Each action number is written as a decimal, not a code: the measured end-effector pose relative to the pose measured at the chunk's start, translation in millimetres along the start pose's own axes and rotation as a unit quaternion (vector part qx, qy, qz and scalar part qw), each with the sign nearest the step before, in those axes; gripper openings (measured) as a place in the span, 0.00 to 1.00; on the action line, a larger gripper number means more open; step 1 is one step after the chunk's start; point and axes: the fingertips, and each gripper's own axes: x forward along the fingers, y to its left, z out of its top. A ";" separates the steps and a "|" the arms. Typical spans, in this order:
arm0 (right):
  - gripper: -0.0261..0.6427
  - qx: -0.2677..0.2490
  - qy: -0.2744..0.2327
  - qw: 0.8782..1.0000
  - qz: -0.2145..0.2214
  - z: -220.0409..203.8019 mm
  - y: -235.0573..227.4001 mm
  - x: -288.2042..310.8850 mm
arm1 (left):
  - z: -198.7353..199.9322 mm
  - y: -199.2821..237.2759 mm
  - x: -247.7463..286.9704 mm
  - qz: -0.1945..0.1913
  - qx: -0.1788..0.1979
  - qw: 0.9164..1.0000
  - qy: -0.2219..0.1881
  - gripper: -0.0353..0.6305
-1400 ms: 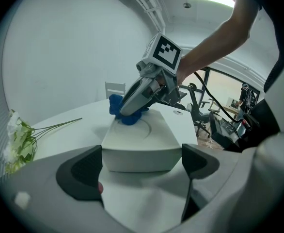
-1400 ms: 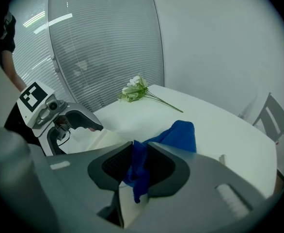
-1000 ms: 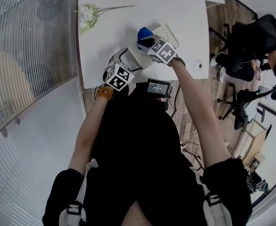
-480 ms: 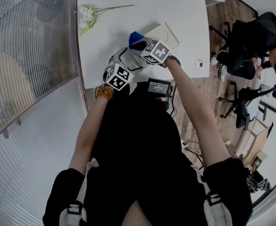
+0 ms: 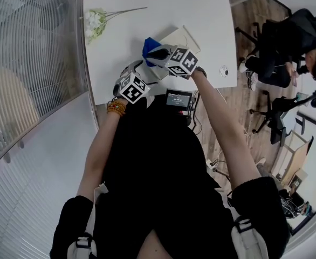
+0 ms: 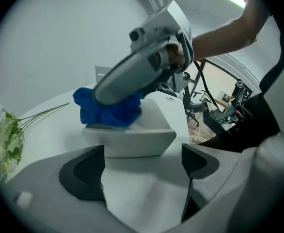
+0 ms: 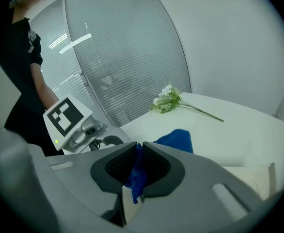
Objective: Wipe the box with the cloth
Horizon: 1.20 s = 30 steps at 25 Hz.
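A white box (image 5: 182,36) lies on the white table (image 5: 120,42). On the box's top, at its left end, sits a bunched blue cloth (image 5: 148,46). My right gripper (image 5: 157,53) is shut on it. In the right gripper view a fold of the blue cloth (image 7: 177,141) is pinched between the pads of my right gripper (image 7: 138,166). My left gripper (image 5: 132,73) stands just in front of the box. In the left gripper view my left gripper (image 6: 142,165) has its jaws open, with the box (image 6: 132,137) and the cloth (image 6: 108,111) just beyond them.
A sprig of white flowers (image 5: 96,21) lies at the table's far left. A small screen device (image 5: 179,99) hangs at the near edge, and a small round object (image 5: 224,70) sits near the right edge. A slatted glass wall (image 5: 28,63) stands left. People sit on chairs (image 5: 290,42) at right.
My right gripper has slid left across the box's top with the blue cloth in it. The left gripper has stayed about where it was.
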 end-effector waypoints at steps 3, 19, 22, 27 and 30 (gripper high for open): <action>0.12 0.000 -0.045 0.999 -0.025 15.9 -7.1 -30.7 | -0.9 -6.8 2.0 -0.002 -0.012 1.000 -0.008 0.97; 0.12 -0.077 0.033 0.949 -0.304 -25.0 -120.8 -158.3 | 19.5 15.4 -19.8 0.047 -0.004 0.998 -0.040 0.97; 0.17 -0.073 0.068 0.953 -0.287 -53.4 -122.4 -136.6 | 23.1 13.3 -17.1 0.045 0.002 0.998 -0.038 0.97; 0.38 -0.074 0.007 0.966 -0.249 -36.5 -99.4 -135.7 | 18.1 12.3 -20.2 0.042 0.000 0.999 -0.031 0.97; 0.39 -0.044 -0.049 0.959 -0.275 -25.0 -109.2 -160.7 | 18.7 13.8 -22.0 0.043 -0.002 0.999 -0.030 0.97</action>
